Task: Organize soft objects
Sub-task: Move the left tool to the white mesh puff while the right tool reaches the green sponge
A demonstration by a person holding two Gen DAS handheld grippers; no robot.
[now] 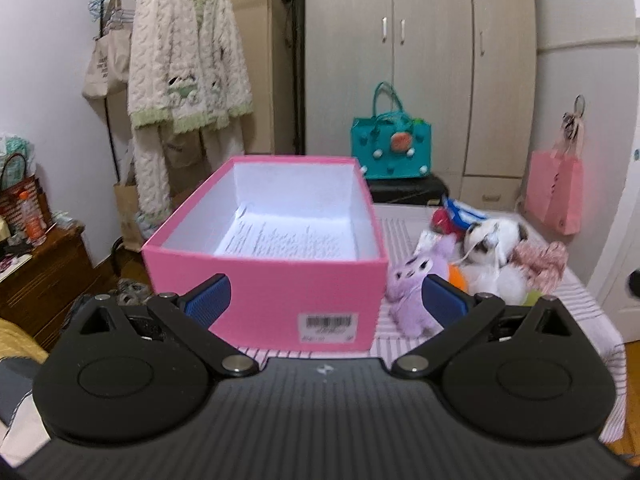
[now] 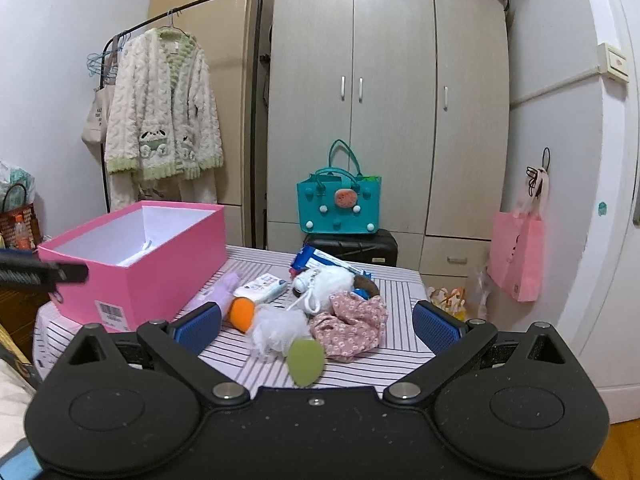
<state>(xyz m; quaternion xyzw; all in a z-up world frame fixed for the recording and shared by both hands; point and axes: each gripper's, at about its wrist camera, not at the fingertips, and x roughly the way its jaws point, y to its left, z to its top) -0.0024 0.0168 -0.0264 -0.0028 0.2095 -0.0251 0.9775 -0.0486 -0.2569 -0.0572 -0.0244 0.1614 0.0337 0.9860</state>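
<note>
An open pink box (image 1: 280, 300) with a white inside stands on the striped table (image 1: 580, 300); it also shows in the right wrist view (image 2: 168, 276). Right of it lies a pile of soft things: a purple plush (image 1: 412, 284), a white plush dog (image 1: 496, 240), floral pink cloth (image 2: 352, 324), a white bath puff (image 2: 276, 330), an orange sponge (image 2: 242, 314) and a green sponge (image 2: 306, 362). My left gripper (image 1: 326, 300) is open and empty in front of the box. My right gripper (image 2: 316, 324) is open and empty, just before the pile.
A tissue pack (image 2: 262, 288) and a blue-white packet (image 2: 324, 258) lie in the pile. Behind the table are a teal bag (image 2: 340, 200) on a black case, a wardrobe (image 2: 384, 100) and a clothes rack with a robe (image 2: 160, 108). A pink bag (image 2: 516, 256) hangs right.
</note>
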